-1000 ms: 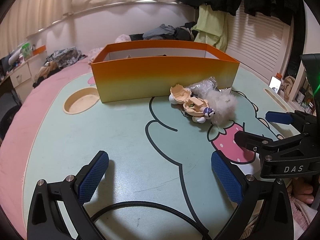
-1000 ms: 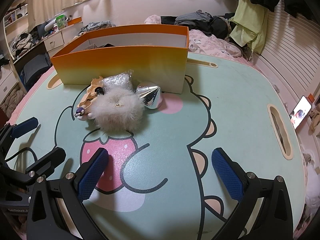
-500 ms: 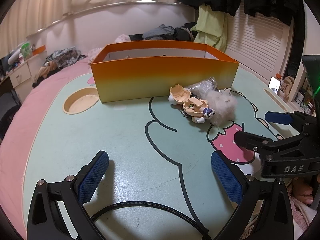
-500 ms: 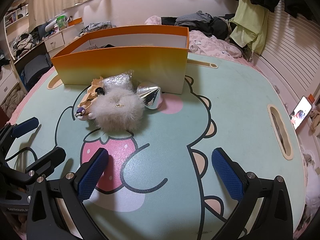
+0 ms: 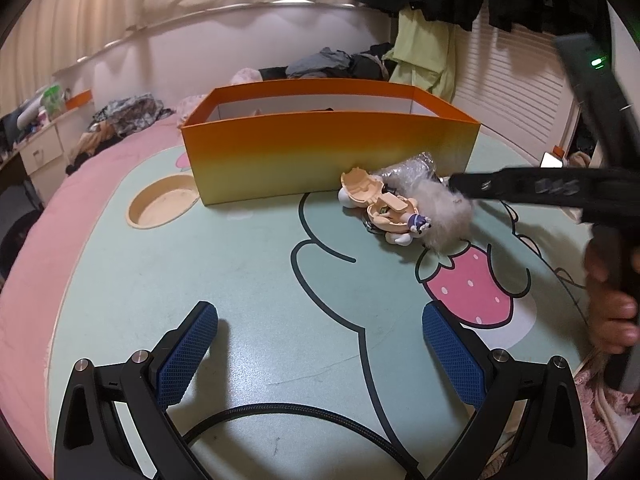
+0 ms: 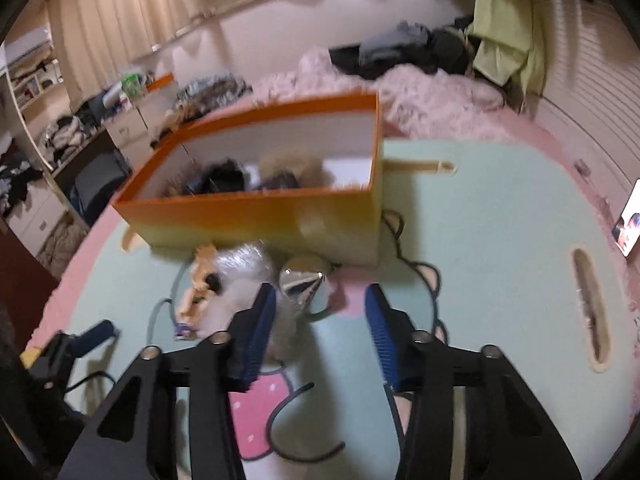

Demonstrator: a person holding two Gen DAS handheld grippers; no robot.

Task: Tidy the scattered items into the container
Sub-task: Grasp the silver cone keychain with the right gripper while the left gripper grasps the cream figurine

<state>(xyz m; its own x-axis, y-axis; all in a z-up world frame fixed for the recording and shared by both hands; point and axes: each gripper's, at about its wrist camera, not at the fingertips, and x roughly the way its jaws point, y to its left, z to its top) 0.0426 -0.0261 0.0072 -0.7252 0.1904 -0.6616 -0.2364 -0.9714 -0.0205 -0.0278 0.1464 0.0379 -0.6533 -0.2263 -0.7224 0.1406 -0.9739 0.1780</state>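
An orange box (image 5: 328, 160) stands at the back of the cartoon mat; it also shows in the right wrist view (image 6: 256, 216) with dark and furry items inside. In front of it lie a peach toy figure (image 5: 380, 208), a crinkly plastic bag (image 5: 408, 168), a white fluffy ball (image 5: 444, 220) and a shiny silver cone (image 6: 302, 280). My right gripper (image 6: 320, 328) hovers just above the cone and fluffy ball (image 6: 240, 300), fingers apart and empty; its arm (image 5: 520, 188) reaches over the pile. My left gripper (image 5: 320, 344) is open and empty, low over the near mat.
A round cup hole (image 5: 164, 204) is in the mat left of the box, and a slot (image 6: 592, 308) at the right. A black cable (image 5: 280, 412) lies by my left gripper. A phone (image 6: 628, 228) sits at the right edge. Clothes pile behind.
My right gripper has lunged forward and up over the pile, and its fingers have narrowed. The left gripper has stayed in place.
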